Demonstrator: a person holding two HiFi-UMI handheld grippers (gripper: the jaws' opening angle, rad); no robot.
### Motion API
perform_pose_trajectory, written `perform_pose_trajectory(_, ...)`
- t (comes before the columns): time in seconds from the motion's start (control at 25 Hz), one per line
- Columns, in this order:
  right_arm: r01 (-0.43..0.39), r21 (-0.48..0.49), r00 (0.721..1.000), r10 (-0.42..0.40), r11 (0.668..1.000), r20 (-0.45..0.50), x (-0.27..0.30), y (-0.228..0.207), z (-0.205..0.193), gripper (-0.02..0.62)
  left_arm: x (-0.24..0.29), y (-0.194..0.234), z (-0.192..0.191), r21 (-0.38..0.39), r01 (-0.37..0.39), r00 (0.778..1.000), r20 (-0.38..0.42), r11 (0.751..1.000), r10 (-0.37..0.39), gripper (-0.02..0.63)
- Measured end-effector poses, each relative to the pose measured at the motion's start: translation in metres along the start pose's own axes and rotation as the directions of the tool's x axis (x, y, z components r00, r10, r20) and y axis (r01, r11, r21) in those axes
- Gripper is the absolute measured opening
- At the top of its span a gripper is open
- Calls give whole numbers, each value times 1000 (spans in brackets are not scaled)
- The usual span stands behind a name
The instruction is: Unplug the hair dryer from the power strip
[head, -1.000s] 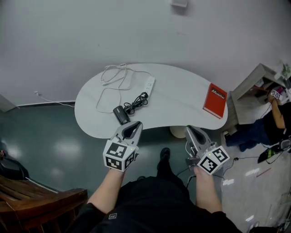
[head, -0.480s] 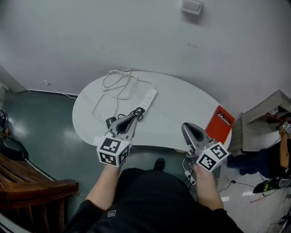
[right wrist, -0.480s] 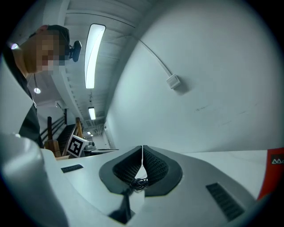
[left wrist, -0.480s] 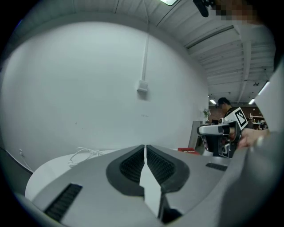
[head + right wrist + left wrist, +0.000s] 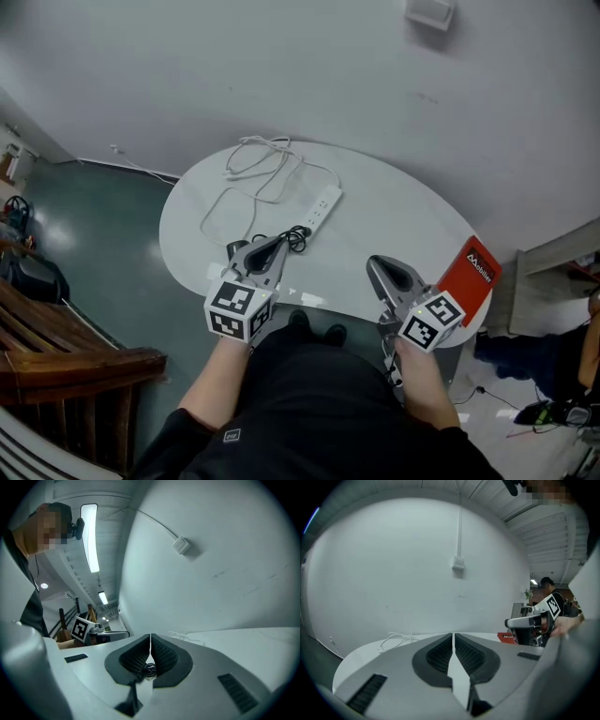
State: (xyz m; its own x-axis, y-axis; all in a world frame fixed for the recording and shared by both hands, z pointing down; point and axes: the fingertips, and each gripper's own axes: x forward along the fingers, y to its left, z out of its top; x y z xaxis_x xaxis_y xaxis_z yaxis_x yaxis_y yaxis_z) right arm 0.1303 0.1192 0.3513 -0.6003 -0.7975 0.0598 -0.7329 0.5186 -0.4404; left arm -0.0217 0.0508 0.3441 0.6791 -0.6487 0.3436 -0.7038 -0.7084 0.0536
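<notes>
A white power strip (image 5: 323, 208) lies on the white table (image 5: 403, 220), its white cable (image 5: 258, 159) looped at the far side. The black hair dryer (image 5: 234, 251) lies near the front edge, half hidden by my left gripper (image 5: 273, 246); its coiled black cord (image 5: 292, 238) lies between it and the strip. My left gripper (image 5: 453, 635) is shut and empty, just above the dryer. Over the front edge further right, my right gripper (image 5: 376, 267) is also shut with nothing held (image 5: 150, 637); the cord coil (image 5: 149, 669) shows below its pads.
A red book (image 5: 472, 277) lies at the table's right end. A wooden bench (image 5: 66, 356) stands at the lower left, a shelf (image 5: 562, 246) at the right. A small box (image 5: 431, 13) is mounted on the wall behind the table.
Both grippers have moved forward from below the table's front edge to over it. The left one now covers part of the hair dryer. Both jaws stay shut.
</notes>
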Motion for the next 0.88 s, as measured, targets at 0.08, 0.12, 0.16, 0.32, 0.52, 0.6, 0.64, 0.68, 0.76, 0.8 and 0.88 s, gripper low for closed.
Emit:
perform_pose_trajectory(0.08, -26, -9, 999, 25, 1000, -22, 16, 3, 0, 35, 3, 10, 0, -2, -9, 1000, 5, 1000, 9, 26)
perform_pose_trajectory(0.12, -39, -16, 999, 38, 999, -37, 25, 5, -1, 35, 5, 16, -2, -11, -12, 1000, 5, 1000, 12, 26)
perform_pose_trajectory(0.16, -51, -24, 997, 49, 998, -54, 33, 6, -2, 35, 7, 21, -4, -22, -14, 1000, 3, 1000, 14, 26)
perform_pose_trajectory(0.32, -77, -51, 991, 71, 996, -115, 70, 3, 0, 36, 13, 41, -8, -43, -2, 1000, -2, 999, 2, 26)
perform_pose_trajectory(0.52, -97, -89, 983, 81, 991, -166, 107, -4, 4, 36, 24, 65, -25, -68, 5, 1000, -30, 998, -7, 26)
perform_pose_trajectory(0.6, -115, -102, 977, 94, 988, -192, 115, -9, 1, 36, 28, 73, -27, -81, -11, 999, -32, 997, 9, 26)
perform_pose_trajectory(0.64, -125, -103, 972, 102, 987, -210, 116, -12, -2, 37, 28, 76, -28, -88, -23, 999, -33, 996, 20, 26)
perform_pose_trajectory(0.68, -135, -100, 968, 109, 986, -227, 115, -16, -6, 35, 27, 78, -29, -93, -38, 999, -35, 995, 34, 26)
perform_pose_trajectory(0.76, -153, -86, 960, 127, 984, -251, 115, -25, -11, 37, 27, 83, -29, -98, -73, 997, -45, 992, 69, 26)
perform_pose_trajectory(0.8, -164, -79, 955, 138, 983, -262, 116, -30, -13, 36, 28, 86, -29, -104, -93, 995, -48, 990, 88, 26)
perform_pose_trajectory(0.88, -196, -76, 943, 167, 978, -286, 117, -37, -14, 36, 30, 88, -29, -124, -127, 991, -47, 984, 122, 26)
